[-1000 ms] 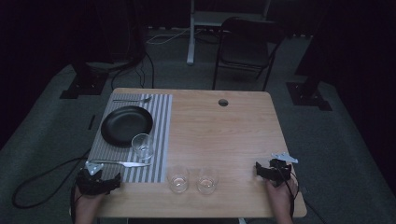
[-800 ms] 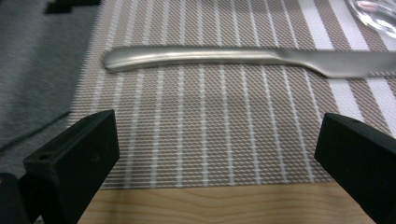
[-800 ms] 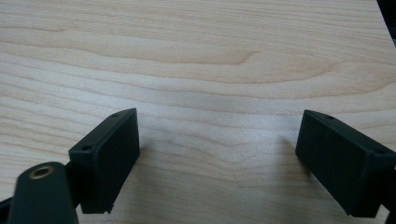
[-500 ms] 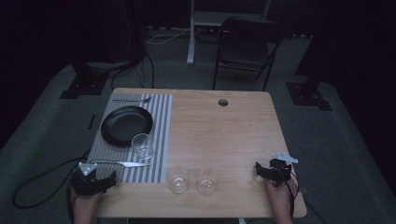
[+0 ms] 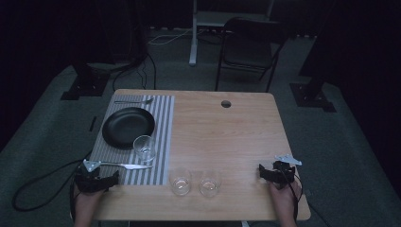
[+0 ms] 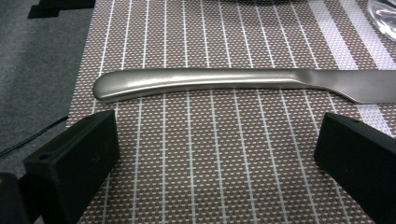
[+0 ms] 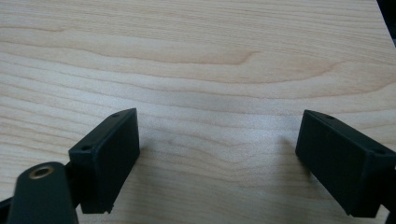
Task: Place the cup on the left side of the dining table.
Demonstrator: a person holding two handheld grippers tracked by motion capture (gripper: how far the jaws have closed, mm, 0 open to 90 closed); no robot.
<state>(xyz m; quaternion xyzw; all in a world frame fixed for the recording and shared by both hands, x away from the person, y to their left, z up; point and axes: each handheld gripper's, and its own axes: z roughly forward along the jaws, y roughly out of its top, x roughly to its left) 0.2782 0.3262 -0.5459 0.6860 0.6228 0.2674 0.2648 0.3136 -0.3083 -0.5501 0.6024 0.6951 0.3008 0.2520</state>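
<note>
The left gripper (image 6: 219, 154) has its jaws spread wide; the knife (image 6: 243, 84) lies just beyond them, crossways, on the striped woven placemat (image 6: 210, 177) at the near left of the worktop (image 5: 227, 137). Its handle is smooth, dull metal with a rounded end. The right gripper (image 7: 219, 158), jaws spread too, rests over bare pale wood.

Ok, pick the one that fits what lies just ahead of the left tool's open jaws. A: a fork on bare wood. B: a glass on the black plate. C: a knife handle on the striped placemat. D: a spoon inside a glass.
C: in the left gripper view the knife lies flat on the striped placemat, just beyond the left tool, whose jaws stand wide apart.
</note>
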